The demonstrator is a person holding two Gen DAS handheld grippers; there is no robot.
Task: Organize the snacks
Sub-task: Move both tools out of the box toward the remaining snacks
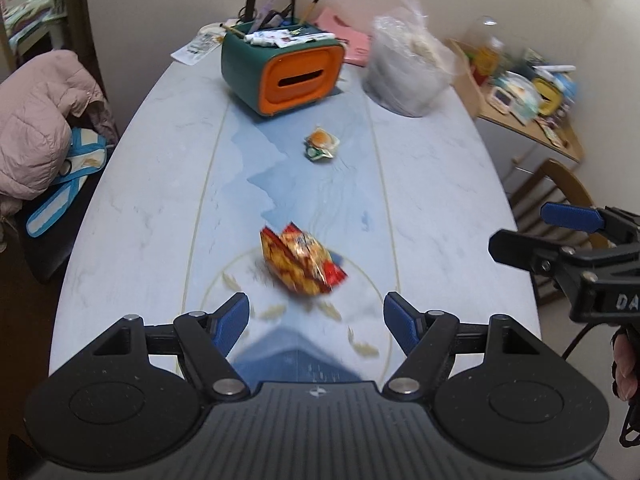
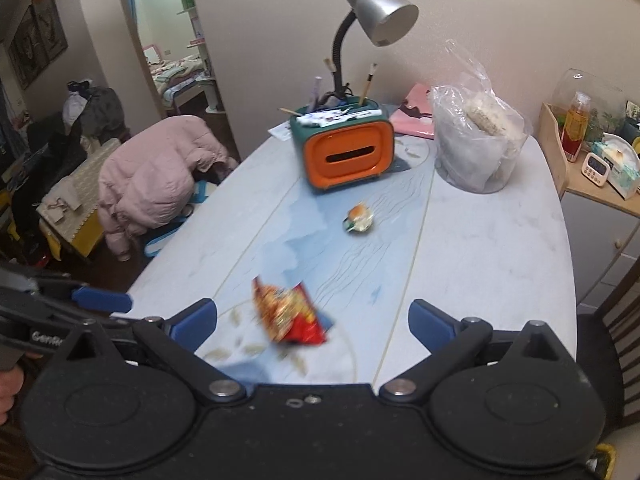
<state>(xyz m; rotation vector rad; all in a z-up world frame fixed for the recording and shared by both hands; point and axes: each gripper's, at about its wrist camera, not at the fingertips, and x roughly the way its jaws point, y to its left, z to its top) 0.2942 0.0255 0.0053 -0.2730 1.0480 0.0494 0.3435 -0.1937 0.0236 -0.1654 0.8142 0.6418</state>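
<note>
A red and orange snack packet [image 1: 302, 262] lies on the pale blue table [image 1: 140, 208], just ahead of my open, empty left gripper [image 1: 316, 322]. It also shows in the right wrist view [image 2: 288, 312], just ahead of my open, empty right gripper [image 2: 314, 326]. A small burger-print snack [image 1: 321, 143] lies farther back at mid-table; it also shows in the right wrist view [image 2: 359, 218]. A clear plastic bag of snacks [image 1: 408, 68] stands at the back right, and shows in the right wrist view too [image 2: 476, 140]. Each gripper appears at the edge of the other's view.
A green and orange organizer box [image 1: 282, 74] with pens stands at the back, a grey desk lamp [image 2: 376, 16] behind it. A pink folder [image 2: 414, 118] lies by the wall. A pink jacket [image 2: 156, 184] hangs on a chair at left. A cluttered wooden shelf [image 2: 592, 176] stands at right.
</note>
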